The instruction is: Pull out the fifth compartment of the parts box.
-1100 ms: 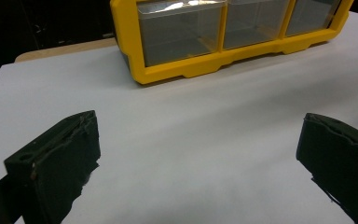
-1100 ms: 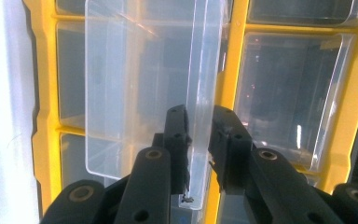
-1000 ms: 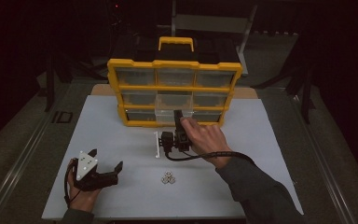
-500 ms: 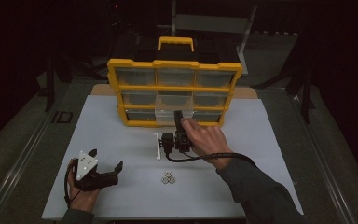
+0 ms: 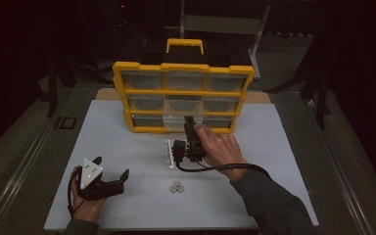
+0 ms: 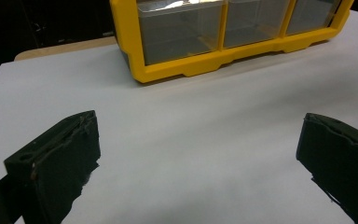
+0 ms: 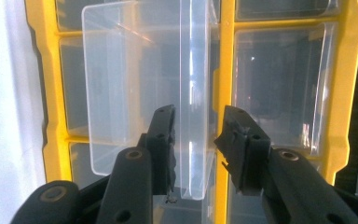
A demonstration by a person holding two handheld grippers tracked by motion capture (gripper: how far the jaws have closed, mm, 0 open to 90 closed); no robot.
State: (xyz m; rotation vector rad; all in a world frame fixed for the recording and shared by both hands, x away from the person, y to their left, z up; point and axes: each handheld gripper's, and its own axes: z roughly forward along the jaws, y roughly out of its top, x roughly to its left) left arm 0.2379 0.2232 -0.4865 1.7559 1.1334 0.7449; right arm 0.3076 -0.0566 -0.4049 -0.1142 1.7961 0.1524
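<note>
A yellow organizer (image 5: pixel 183 90) with clear drawers stands upright at the back of the white table. Its bottom middle drawer (image 5: pixel 174 122) is pulled out a little. My right gripper (image 5: pixel 190 120) reaches that drawer, held by a hand. In the right gripper view the drawer's clear front wall (image 7: pixel 193 70) stands between the right gripper's (image 7: pixel 196 123) jaws, which have just been opening; thin gaps show on both sides, so the pads do not press on it. My left gripper (image 5: pixel 111 166) rests at the front left, open, with bare table between the left gripper's (image 6: pixel 198 140) jaws.
A few small metal nuts (image 5: pixel 177 186) lie on the white table top (image 5: pixel 274 161) in front of the right hand. A thin white strip (image 5: pixel 168 153) lies just left of the right gripper's body. A dark floor surrounds the table.
</note>
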